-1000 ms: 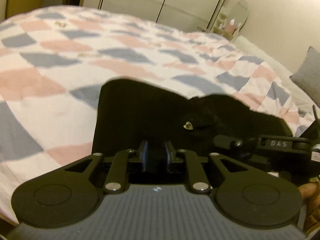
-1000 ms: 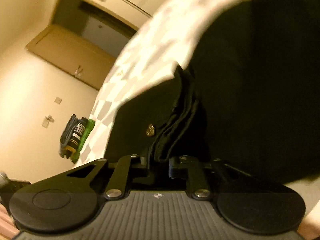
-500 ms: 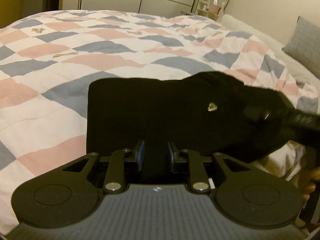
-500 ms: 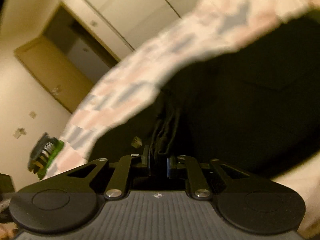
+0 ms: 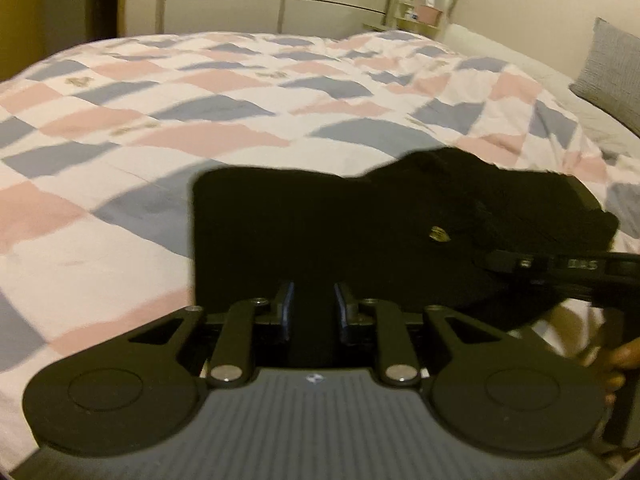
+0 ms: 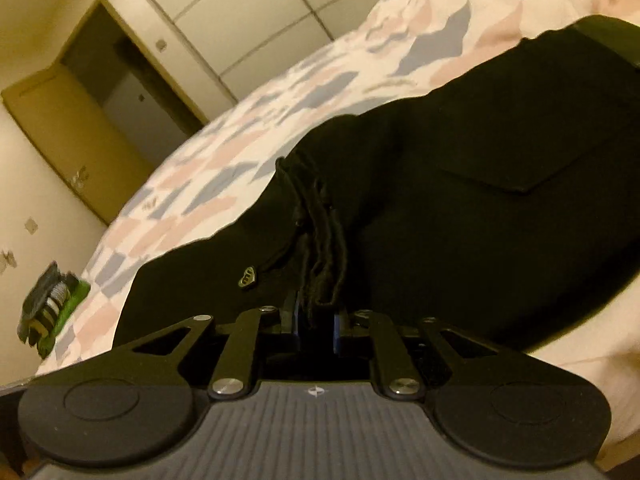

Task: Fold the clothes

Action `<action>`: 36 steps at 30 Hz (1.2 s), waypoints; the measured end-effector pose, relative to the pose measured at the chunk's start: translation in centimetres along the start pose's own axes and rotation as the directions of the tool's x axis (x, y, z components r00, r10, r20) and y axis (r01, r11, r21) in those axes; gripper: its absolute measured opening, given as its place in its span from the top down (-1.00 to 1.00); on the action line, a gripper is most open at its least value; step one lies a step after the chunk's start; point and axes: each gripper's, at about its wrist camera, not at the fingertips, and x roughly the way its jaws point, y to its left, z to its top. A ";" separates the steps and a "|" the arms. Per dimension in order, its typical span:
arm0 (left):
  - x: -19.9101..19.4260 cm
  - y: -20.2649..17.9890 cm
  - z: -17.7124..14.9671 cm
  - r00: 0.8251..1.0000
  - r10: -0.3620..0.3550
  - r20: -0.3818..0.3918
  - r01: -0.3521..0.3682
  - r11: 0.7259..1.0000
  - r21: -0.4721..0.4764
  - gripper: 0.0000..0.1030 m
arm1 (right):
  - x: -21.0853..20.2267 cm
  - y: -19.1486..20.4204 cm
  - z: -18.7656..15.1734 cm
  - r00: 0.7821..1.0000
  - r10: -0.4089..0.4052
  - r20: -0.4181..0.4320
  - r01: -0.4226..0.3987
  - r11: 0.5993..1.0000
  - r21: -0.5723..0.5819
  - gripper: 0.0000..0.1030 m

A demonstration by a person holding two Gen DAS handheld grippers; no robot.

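Black trousers (image 5: pixel 340 232) lie folded on the checked quilt (image 5: pixel 200 120), a small gold badge (image 5: pixel 436 234) showing near their right side. My left gripper (image 5: pixel 314 306) is shut on their near edge, with black cloth filling the gap between the pads. In the right wrist view the trousers (image 6: pixel 480 220) show a back pocket and the same badge (image 6: pixel 248 276). My right gripper (image 6: pixel 316 320) grips a bunched seam of the cloth, its jaws easing open slightly. From the left wrist view, the right gripper (image 5: pixel 560 268) reaches in over the trousers' right end.
The pink, grey and white quilt (image 6: pixel 280 120) covers the whole bed. A grey pillow (image 5: pixel 612 68) lies at the far right. White wardrobe doors (image 5: pixel 280 0) stand beyond the bed. A green and black bundle (image 6: pixel 52 312) sits near the bed's far corner, below a doorway (image 6: pixel 120 80).
Both views have swung, and the trousers now lie lower and flatter on the quilt. The right gripper has shifted sideways with the bunched seam; the back pocket has come into sight.
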 end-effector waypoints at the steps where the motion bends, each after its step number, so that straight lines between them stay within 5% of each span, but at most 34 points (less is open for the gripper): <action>1: -0.3 0.4 0.2 1.000 0.018 0.006 -0.018 1.000 -0.006 0.65 | -0.2 0.1 0.3 1.000 -0.010 -0.006 0.010 1.000 -0.005 0.56; 3: -0.3 1.0 0.4 0.998 0.066 -0.007 -0.066 0.998 -0.003 0.65 | -1.6 0.4 0.3 0.999 -0.025 0.025 0.026 0.999 -0.019 0.36; 6: 0.7 1.5 0.5 0.989 0.136 -0.056 -0.136 0.991 0.016 0.65 | -3.1 2.0 0.7 0.995 -0.011 0.096 0.019 0.996 -0.089 0.36; 12: 1.0 -0.2 0.4 0.969 0.231 -0.089 -0.224 0.971 0.087 0.64 | -0.8 1.9 -0.5 0.997 -0.074 0.003 0.073 0.989 -0.128 0.47; 18: -0.1 -1.3 0.2 0.968 0.236 -0.088 -0.227 0.969 0.095 0.63 | -2.7 2.4 0.5 0.997 -0.056 0.057 0.062 0.992 -0.112 0.33; 22: 0.5 -2.3 -0.5 0.951 0.290 -0.111 -0.275 0.952 0.135 0.61 | -1.1 1.9 0.0 0.993 -0.110 -0.050 0.104 0.989 -0.105 0.25; 36: -7.7 -5.7 -1.3 0.950 0.312 -0.032 -0.306 0.944 0.123 0.41 | -8.3 4.1 -1.2 0.995 -0.083 0.061 0.089 0.991 -0.104 -0.17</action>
